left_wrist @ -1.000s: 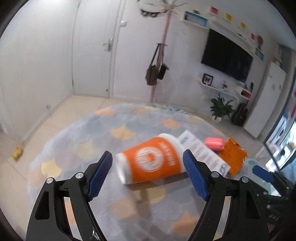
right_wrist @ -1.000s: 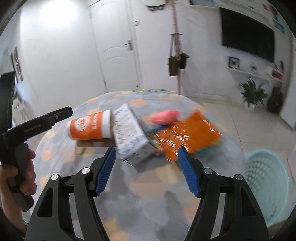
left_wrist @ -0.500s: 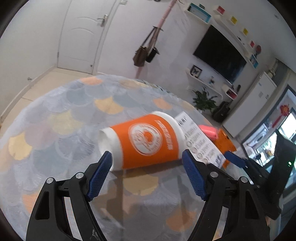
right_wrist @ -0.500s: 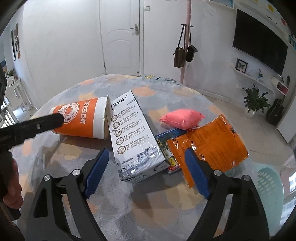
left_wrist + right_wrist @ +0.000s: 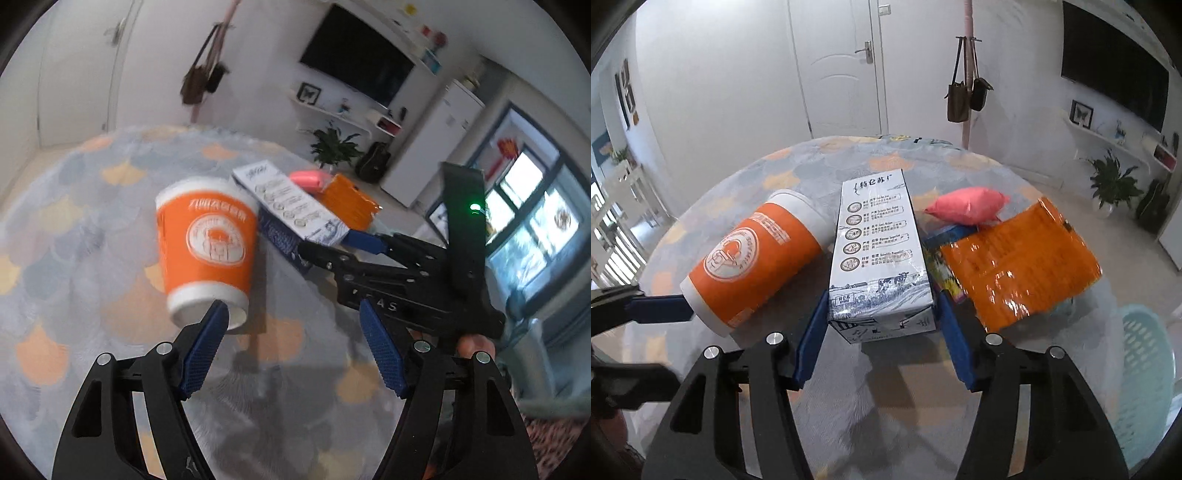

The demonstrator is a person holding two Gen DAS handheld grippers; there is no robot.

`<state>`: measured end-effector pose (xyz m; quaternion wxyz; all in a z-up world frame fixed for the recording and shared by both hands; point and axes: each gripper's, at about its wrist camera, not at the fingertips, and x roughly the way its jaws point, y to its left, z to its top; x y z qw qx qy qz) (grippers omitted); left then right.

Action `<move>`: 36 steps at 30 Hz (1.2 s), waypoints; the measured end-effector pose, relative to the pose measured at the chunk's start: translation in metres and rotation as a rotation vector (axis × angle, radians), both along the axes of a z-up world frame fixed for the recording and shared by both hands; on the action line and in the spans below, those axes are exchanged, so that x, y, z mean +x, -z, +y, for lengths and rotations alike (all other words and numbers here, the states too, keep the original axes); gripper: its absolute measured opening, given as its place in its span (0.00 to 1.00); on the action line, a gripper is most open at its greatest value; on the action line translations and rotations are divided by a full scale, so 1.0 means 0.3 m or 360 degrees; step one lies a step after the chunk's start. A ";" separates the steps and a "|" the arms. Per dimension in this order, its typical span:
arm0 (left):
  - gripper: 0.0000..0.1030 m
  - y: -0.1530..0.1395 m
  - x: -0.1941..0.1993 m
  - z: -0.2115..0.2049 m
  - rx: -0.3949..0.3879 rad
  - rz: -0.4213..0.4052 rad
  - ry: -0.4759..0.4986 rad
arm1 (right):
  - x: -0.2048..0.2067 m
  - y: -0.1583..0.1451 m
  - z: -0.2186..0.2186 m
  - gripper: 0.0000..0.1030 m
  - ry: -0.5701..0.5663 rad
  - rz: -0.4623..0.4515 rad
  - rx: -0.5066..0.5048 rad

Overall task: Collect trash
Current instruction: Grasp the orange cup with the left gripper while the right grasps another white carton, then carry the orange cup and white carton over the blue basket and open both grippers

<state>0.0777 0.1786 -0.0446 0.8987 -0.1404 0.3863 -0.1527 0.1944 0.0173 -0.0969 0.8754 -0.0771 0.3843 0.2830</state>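
In the right wrist view the carton (image 5: 879, 258) lies at the frame's centre on the round table (image 5: 849, 424), its near end between the two fingers of the right gripper (image 5: 881, 325). The cup (image 5: 753, 262) lies on its side left of the carton, its wide end touching the carton's side, with a finger of the left gripper (image 5: 661, 308) at its narrow end at the left edge. Right of the carton a small pouch (image 5: 966, 208) sits behind a flat foil packet (image 5: 1019, 266), and a basket (image 5: 1145, 369) stands off the table at the lower right.
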 end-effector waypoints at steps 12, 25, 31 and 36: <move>0.82 0.111 0.180 0.000 0.0309 0.0128 -0.0381 | -0.089 0.021 -0.060 0.54 -0.0029 0.0064 0.0021; 0.66 0.058 0.051 -0.033 0.0292 -0.0009 -0.0514 | -0.269 0.034 -0.143 0.54 -0.0132 0.0053 -0.0042; 0.66 0.064 -0.017 -0.010 0.0177 0.0059 -0.0476 | -0.305 0.046 -0.204 0.57 -0.0114 0.0169 -0.0068; 0.66 0.129 -0.032 -0.034 0.0197 0.0161 -0.0399 | -0.259 0.043 -0.219 0.67 -0.0056 0.0223 -0.0009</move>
